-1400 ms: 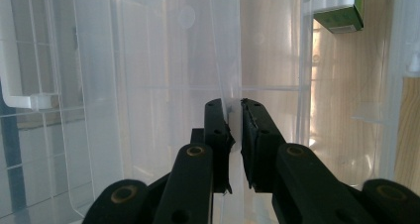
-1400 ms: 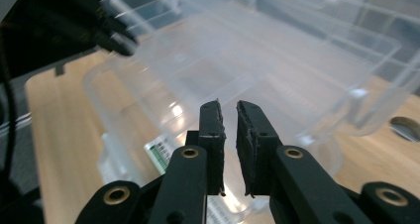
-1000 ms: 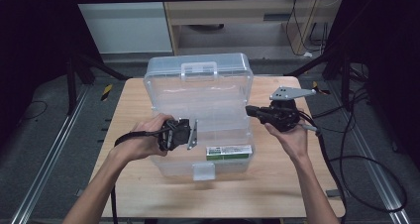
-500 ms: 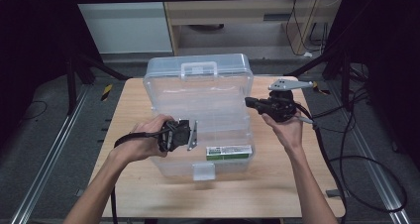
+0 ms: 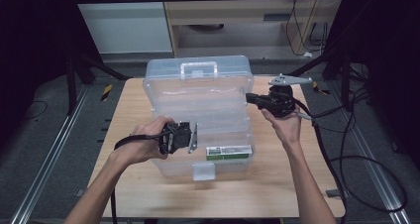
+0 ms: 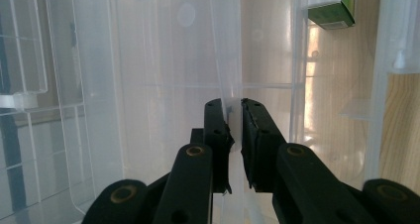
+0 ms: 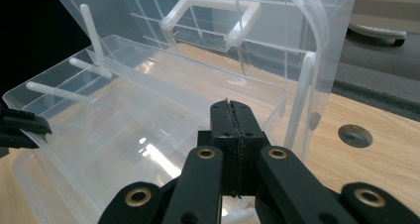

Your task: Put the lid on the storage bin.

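While the clear plastic storage box (image 5: 198, 115) sits open in the middle of the wooden table (image 5: 277, 189), lid (image 5: 198, 75) tipped up at the far side with its handle (image 5: 198, 69) on top, both hands are on it.

Left gripper (image 5: 190, 139): at the box's near-left wall, jaws nearly together and clamped on a thin clear plastic edge. The left gripper view (image 6: 235, 117) shows that edge running up between the two black pads, touching both. Can't tell whether it's the outer wall or an inner tray's rim.

Right gripper (image 5: 249, 98): at the box's right side, tips pointing in toward the box at about rim level. In the right gripper view (image 7: 231, 107) the jaws are fully closed, pads pressed flat against each other, nothing between them. Tips sit just above the clear inner tray (image 7: 148, 135); can't tell if they touch it.

Green-and-white carton (image 5: 229, 152): lying flat inside the box, near-right corner, just beside the front wall. Also visible at the top of the left gripper view (image 6: 331, 8).

Front latch (image 5: 204, 172) hangs off the near wall, undone. Cables trail from both grippers off the table.
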`<state>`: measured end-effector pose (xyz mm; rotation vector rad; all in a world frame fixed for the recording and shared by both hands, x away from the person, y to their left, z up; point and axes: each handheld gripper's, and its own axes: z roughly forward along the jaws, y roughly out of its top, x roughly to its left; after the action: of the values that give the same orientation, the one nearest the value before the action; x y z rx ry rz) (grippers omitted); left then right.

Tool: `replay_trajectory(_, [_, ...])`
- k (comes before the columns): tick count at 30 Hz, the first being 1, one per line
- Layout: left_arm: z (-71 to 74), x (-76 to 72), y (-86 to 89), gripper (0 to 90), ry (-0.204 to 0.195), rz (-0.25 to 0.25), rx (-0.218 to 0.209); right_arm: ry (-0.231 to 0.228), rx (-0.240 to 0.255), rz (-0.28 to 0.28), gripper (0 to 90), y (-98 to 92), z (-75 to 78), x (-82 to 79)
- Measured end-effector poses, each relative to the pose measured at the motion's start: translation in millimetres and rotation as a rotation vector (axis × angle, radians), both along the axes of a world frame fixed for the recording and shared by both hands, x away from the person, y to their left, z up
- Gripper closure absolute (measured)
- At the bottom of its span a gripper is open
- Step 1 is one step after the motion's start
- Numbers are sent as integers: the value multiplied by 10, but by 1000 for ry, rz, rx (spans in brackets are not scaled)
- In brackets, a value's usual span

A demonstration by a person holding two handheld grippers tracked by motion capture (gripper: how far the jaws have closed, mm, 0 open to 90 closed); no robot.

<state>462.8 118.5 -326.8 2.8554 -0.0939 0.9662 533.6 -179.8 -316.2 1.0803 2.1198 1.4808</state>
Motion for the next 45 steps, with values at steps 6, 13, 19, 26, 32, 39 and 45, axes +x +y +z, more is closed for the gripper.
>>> replay_trajectory(6, [-17, -18, -12, 810, 3, -4, 7, 1, -2, -4, 900, -14, 9, 0])
replay_trajectory(13, [-43, -49, -9, 808, 9, -7, 6, -5, -6, -10, 900, -14, 3, -7])
replay_trajectory(19, [-51, -60, -15, 806, 14, -5, 12, -8, -3, -11, 900, -31, -14, -37])
replay_trajectory(26, [-91, -96, -19, 805, 23, -11, 11, -1, 1, -11, 900, -66, -16, -51])
replay_trajectory(32, [-109, -123, -17, 803, 24, -6, 17, -5, 4, 2, 900, -56, -48, -113])
replay_trajectory(39, [-142, -146, -23, 790, 31, 0, 11, 3, 5, 31, 900, -97, -99, -200])
replay_trajectory(45, [-147, -153, -8, 776, 39, 3, -4, 6, -2, 42, 900, -105, -134, -257])
